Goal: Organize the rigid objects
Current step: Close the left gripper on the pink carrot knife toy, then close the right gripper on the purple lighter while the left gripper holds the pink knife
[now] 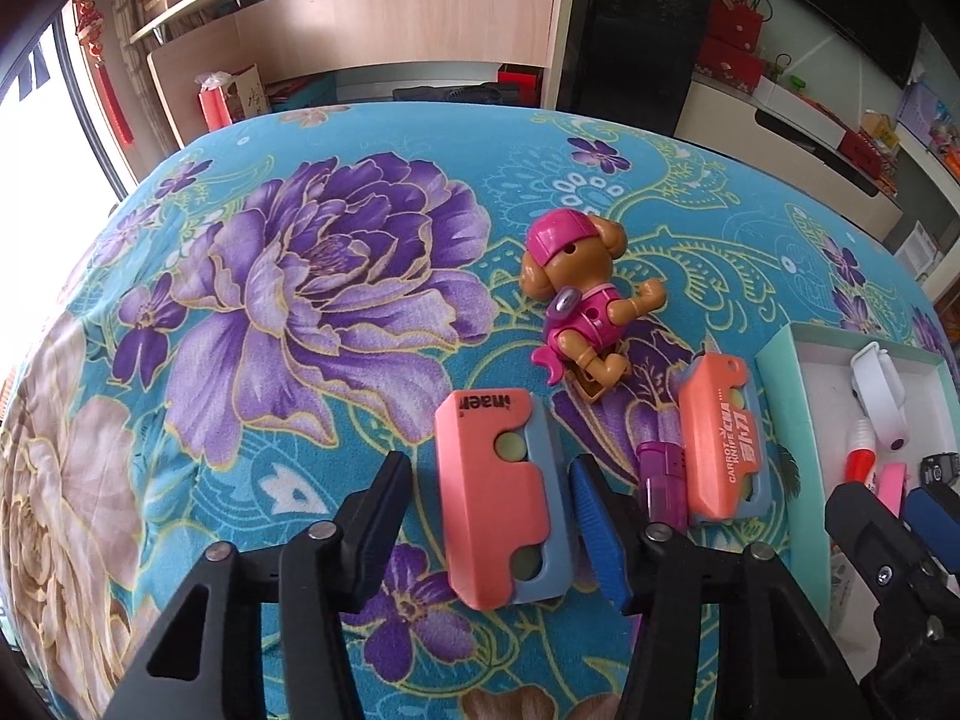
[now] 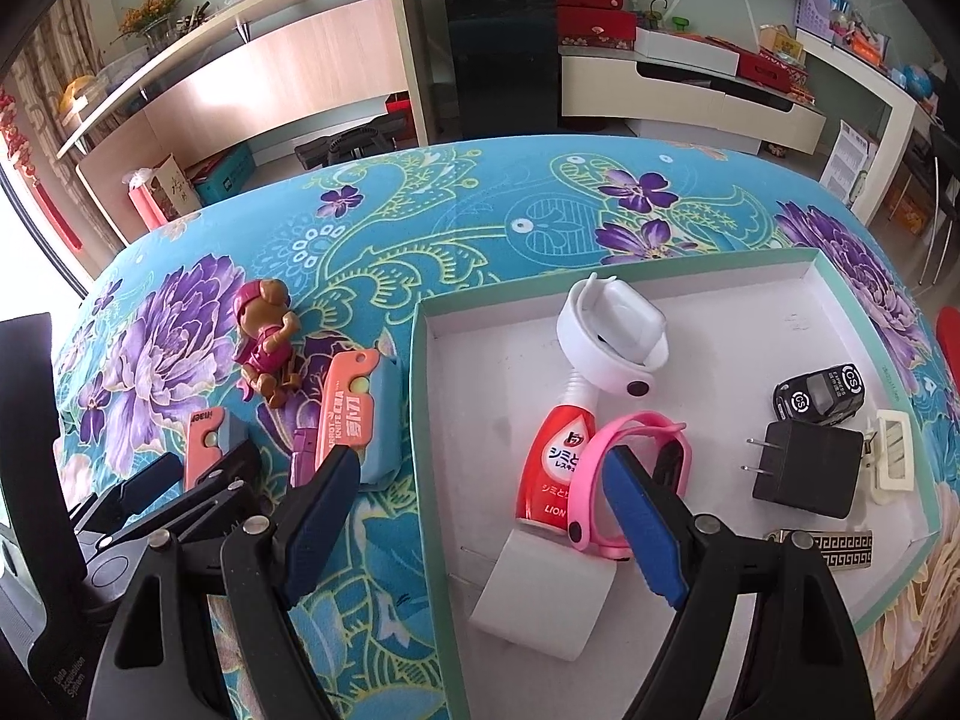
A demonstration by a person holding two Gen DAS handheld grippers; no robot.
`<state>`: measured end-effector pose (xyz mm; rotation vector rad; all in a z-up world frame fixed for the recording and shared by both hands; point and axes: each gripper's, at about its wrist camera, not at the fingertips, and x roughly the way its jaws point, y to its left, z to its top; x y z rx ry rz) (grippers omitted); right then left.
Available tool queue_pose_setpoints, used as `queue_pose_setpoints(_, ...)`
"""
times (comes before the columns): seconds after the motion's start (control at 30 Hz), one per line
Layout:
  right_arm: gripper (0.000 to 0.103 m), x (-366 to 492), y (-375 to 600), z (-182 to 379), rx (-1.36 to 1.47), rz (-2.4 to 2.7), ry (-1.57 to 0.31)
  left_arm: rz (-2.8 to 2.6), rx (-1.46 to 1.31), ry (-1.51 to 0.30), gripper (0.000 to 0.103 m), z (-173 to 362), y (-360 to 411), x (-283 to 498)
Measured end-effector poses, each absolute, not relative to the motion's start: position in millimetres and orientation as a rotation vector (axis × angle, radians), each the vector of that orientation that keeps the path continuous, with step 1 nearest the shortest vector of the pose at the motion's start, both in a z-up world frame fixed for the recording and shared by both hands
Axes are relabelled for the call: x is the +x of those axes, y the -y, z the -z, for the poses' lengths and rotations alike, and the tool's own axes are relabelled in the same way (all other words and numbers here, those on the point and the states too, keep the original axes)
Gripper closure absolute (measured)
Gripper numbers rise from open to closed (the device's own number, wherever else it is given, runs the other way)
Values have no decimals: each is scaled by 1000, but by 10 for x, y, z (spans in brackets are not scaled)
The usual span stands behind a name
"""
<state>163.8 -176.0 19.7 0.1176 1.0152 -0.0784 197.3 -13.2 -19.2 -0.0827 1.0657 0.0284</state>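
My left gripper [image 1: 489,486] is open with its fingers on either side of a pink and blue folding toy knife [image 1: 501,495] that lies on the flowered cloth. A second pink toy knife [image 1: 723,456], a purple lighter [image 1: 660,480] and a toy dog [image 1: 579,294] lie beside it. My right gripper [image 2: 480,468] is open and empty, straddling the left wall of the mint box [image 2: 420,396]. The box holds a pink wristband [image 2: 600,468], a red tube [image 2: 552,468], a white band [image 2: 606,330], a toy car [image 2: 819,396] and a black charger [image 2: 807,468].
A white card [image 2: 546,594], a cream clip [image 2: 894,456] and a patterned bar [image 2: 840,546] also lie in the box. The far table edge faces shelves and a TV stand. The left gripper shows in the right wrist view [image 2: 198,468].
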Motion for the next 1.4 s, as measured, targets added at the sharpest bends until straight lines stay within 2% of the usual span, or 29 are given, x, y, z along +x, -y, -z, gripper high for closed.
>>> queue_pose_setpoints(0.1, 19, 1639, 1760, -196, 118, 79, -1015, -31, -81, -1069, 56, 187, 117, 1958)
queue_pose_setpoints(0.63, 20, 1596, 1404, -233, 56, -95, -976, -232, -216, -1093, 57, 117, -566, 1756)
queue_pose_setpoints(0.73, 29, 1587, 1281, -202, 46, -147, -975, -239, -237, -1097, 57, 129, -621, 1733)
queue_pose_setpoints(0.9, 52, 1588, 1101, -74, 12, -203, -1007, -243, -253, -1101, 57, 148, -663, 1731)
queue_pose_setpoints(0.97, 56, 1584, 1045, -25, -8, -217, -1018, -242, -254, -1102, 56, 151, -661, 1731)
queue_pose_setpoints(1.1, 62, 1603, 972, 86, -23, -225, -1055, -240, -261, -1104, 56, 157, -666, 1737)
queue_pose_setpoints(1.4, 68, 1665, 935, 207, -25, -220, -1076, -242, -267, -1112, 56, 188, -679, 1743)
